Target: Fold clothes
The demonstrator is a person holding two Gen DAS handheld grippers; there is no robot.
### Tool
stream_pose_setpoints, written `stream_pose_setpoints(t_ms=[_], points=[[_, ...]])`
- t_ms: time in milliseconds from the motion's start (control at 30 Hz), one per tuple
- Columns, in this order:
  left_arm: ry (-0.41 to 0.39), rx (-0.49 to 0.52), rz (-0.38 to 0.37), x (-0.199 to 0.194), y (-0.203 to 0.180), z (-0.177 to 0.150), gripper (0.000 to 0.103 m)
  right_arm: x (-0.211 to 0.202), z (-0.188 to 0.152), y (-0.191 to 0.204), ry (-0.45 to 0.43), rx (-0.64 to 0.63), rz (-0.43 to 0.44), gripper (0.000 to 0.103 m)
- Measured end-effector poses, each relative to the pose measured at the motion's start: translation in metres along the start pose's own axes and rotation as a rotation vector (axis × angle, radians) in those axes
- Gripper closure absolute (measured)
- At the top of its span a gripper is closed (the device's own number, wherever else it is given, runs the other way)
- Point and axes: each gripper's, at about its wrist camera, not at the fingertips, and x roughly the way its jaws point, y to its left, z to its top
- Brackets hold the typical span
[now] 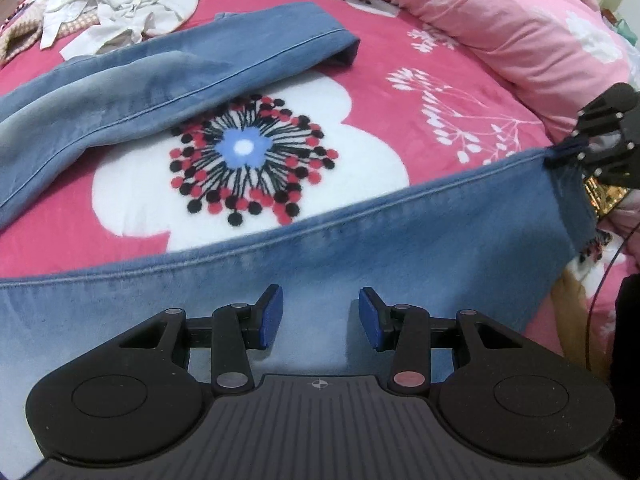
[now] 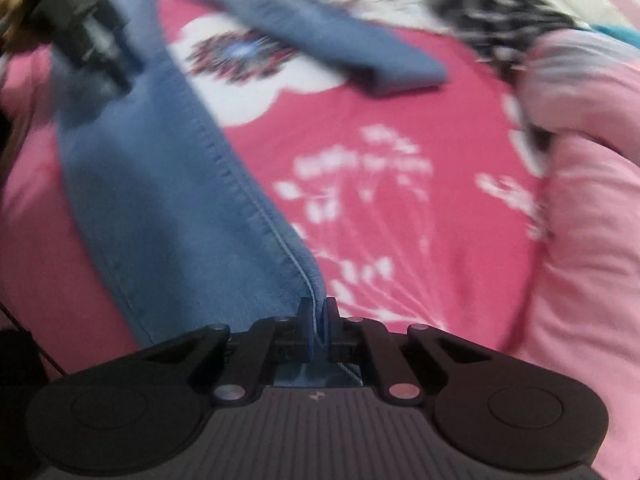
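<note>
Your right gripper was clamped on the hem corner of the near leg of the jeans, with the blue pads pressed flat against the denim edge and no gap visible between them. In the left wrist view the same gripper appeared at the far right end of that leg, pinching the corner where the fabric ended. Your left gripper hovered over the middle of the near leg with its fingers moderately apart and nothing between them; the denim lay directly beneath and ahead of the pads. The long axis of the near leg ran across the left wrist view from left to right, rising slightly toward the held hem. The far leg lay roughly parallel to it, well apart across the flower print of the red blanket, with its own hem free and pointing right. The coming move therefore turned on this relation: the right hand was at the hem end, the left hand was nearer the mid-leg and waist side, and the far leg lay beyond both, away from you. Count as follows: one pair of jeans with two legs, one hem held and one hem free; two grippers; one heap of unfolded white clothes at the far left of the bed; one pink quilt bunched along the right side. The right wrist view was blurred, so finer detail there could not be confirmed.
</note>
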Motion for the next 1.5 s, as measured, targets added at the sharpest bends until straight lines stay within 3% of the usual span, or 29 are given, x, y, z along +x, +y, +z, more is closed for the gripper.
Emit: stream_pose_setpoints(t_ms=[100, 167, 233, 300, 400, 467, 567, 667, 733, 867, 1033, 1167, 1300, 1500], points=[[-0.002, 0.003, 0.02, 0.002, 0.0, 0.001, 0.061, 0.019, -0.014, 0.008, 0.055, -0.003, -0.11, 0.095], [-0.004, 0.005, 0.042, 0.002, 0.0, 0.002, 0.061, 0.035, -0.025, 0.008, 0.092, -0.008, -0.181, 0.086], [-0.002, -0.002, 0.069, 0.001, 0.003, 0.002, 0.061, 0.029, -0.028, -0.007, 0.073, 0.062, -0.233, 0.078], [-0.005, -0.021, 0.088, -0.002, 0.007, -0.001, 0.061, 0.013, -0.029, -0.019, 0.041, 0.112, -0.38, 0.077], [-0.017, -0.07, 0.105, -0.011, 0.016, -0.008, 0.061, -0.021, -0.038, -0.039, -0.014, 0.245, -0.438, 0.077], [-0.028, -0.113, 0.11, -0.018, 0.023, -0.016, 0.061, -0.044, -0.048, -0.043, -0.044, 0.333, -0.372, 0.077], [-0.036, -0.187, 0.119, -0.025, 0.032, -0.03, 0.061, -0.057, -0.066, -0.02, -0.064, 0.358, -0.198, 0.077], [-0.033, -0.254, 0.153, -0.027, 0.04, -0.043, 0.061, -0.035, -0.077, 0.013, -0.029, 0.36, -0.114, 0.077], [-0.026, -0.297, 0.185, -0.031, 0.047, -0.052, 0.06, -0.011, -0.084, 0.021, 0.025, 0.408, -0.116, 0.077], [-0.04, -0.403, 0.234, -0.052, 0.063, -0.066, 0.06, -0.017, -0.092, 0.021, -0.023, 0.568, -0.157, 0.077], [-0.098, -0.544, 0.271, -0.086, 0.08, -0.085, 0.06, -0.03, -0.067, 0.033, -0.144, 0.485, -0.084, 0.077], [-0.063, -0.635, 0.324, -0.093, 0.091, -0.104, 0.059, -0.011, -0.051, 0.042, -0.105, 0.445, 0.009, 0.077], [-0.012, -0.647, 0.354, -0.09, 0.092, -0.119, 0.059, 0.004, -0.041, 0.05, -0.03, 0.387, 0.029, 0.076], [-0.044, -0.668, 0.364, -0.104, 0.093, -0.126, 0.059, -0.016, -0.005, 0.057, -0.15, 0.207, 0.099, 0.075]])
